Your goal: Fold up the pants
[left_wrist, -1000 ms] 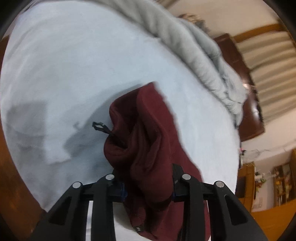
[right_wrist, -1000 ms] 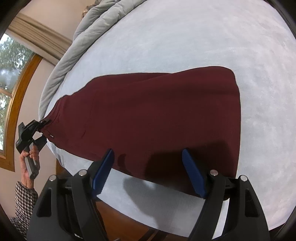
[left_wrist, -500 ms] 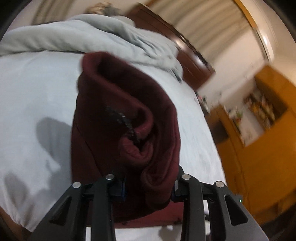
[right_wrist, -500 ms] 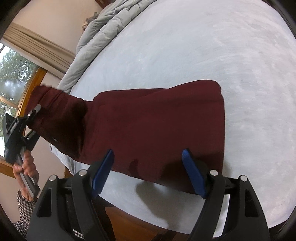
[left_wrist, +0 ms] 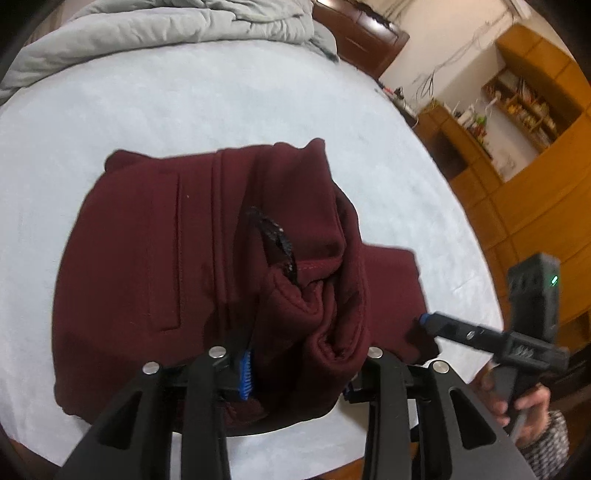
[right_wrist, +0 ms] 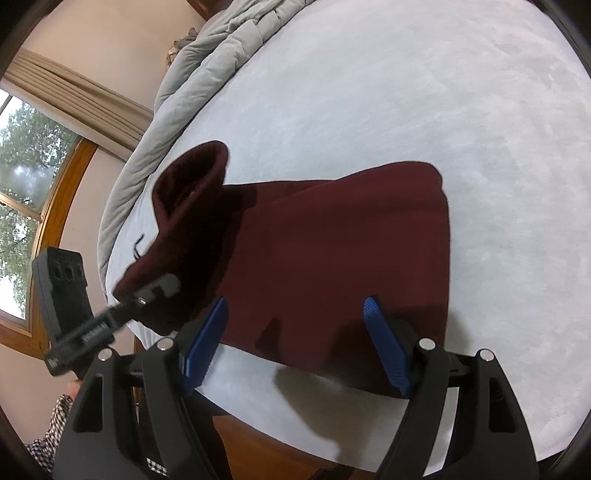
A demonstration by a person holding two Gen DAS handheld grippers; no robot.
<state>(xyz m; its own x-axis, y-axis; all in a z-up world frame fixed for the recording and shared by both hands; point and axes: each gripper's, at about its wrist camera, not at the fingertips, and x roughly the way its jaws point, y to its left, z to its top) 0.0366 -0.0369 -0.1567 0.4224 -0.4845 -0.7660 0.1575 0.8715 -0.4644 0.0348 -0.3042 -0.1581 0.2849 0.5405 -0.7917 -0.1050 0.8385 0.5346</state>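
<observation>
Dark red pants (left_wrist: pixel 177 266) lie on the pale bed sheet (left_wrist: pixel 207 99). My left gripper (left_wrist: pixel 299 373) is shut on a bunched end of the pants with a black drawstring (left_wrist: pixel 275 240), holding it over the flat part. In the right wrist view the pants (right_wrist: pixel 332 258) lie flat, and the lifted end (right_wrist: pixel 184 229) hangs from the left gripper (right_wrist: pixel 155 291) at the left. My right gripper (right_wrist: pixel 295 339) is open and empty, just above the near edge of the pants. It also shows in the left wrist view (left_wrist: pixel 428 319) at the right.
A grey duvet (left_wrist: pixel 166 26) is piled along the far side of the bed, seen also in the right wrist view (right_wrist: pixel 207 74). Wooden shelving (left_wrist: pixel 517 110) stands beyond the bed. A window (right_wrist: pixel 26 177) is at the left. The bed's wooden edge (right_wrist: pixel 266 446) is close below.
My left gripper has carried the held end of the pants up and across, over the rest of the pants toward the right gripper. The right gripper has stayed open near the pants' edge.
</observation>
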